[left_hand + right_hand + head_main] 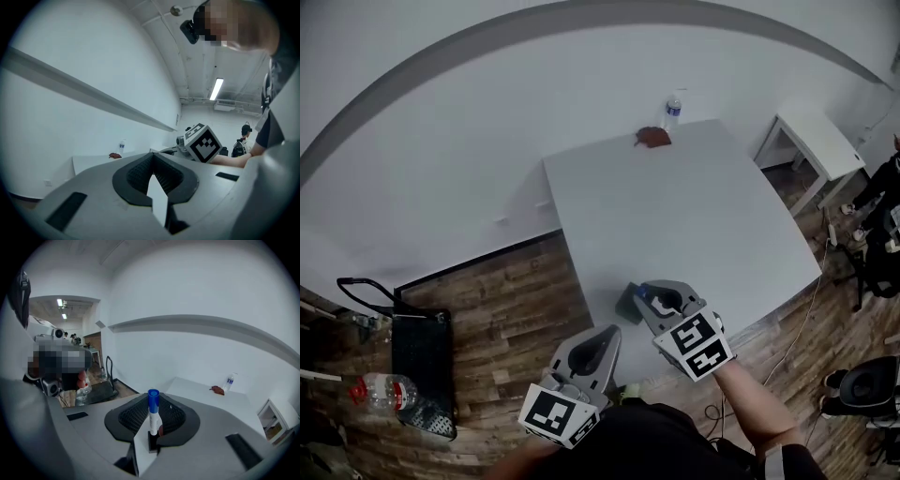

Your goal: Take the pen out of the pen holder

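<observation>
A pen with a blue cap (153, 400) and white barrel stands upright between the jaws of my right gripper (152, 427), which is shut on it. In the head view that gripper (649, 298) is over the near edge of the white table (694, 206), its tips right beside a small dark pen holder (627, 304). Whether the pen's lower end still sits in the holder cannot be told. My left gripper (605, 336) hangs lower left, off the table's edge. In its own view the left gripper (153, 176) is shut with nothing in it.
A water bottle (672, 110) and a reddish-brown object (652, 138) sit at the table's far edge. A small white side table (811, 141) stands to the right. On the wooden floor at left are a black bag (422, 361) and a bottle (384, 392).
</observation>
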### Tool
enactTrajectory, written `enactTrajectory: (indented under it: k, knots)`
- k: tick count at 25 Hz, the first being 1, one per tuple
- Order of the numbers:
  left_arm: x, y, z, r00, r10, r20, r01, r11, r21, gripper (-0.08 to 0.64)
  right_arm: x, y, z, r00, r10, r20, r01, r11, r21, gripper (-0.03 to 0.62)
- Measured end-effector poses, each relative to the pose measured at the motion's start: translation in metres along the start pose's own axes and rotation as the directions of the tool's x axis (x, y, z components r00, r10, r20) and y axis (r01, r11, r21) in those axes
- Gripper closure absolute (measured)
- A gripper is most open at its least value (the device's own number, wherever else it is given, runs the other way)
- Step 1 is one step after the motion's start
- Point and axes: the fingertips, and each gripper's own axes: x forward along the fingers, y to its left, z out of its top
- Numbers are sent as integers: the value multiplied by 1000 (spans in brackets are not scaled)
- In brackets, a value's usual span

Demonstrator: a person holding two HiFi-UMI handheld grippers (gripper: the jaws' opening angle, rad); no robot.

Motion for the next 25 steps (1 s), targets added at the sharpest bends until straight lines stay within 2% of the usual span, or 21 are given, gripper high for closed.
enactTrajectory:
  k: [7, 25]
  knots:
    - [-3, -5, 10, 999, -27, 23, 27, 999, 24, 554, -21, 10, 22, 999, -31, 38, 33, 999, -39, 522]
    - [-18, -12, 8, 998, -39, 39, 38, 999, 24, 554, -28, 24, 18, 998, -39, 41, 40, 999, -24, 522]
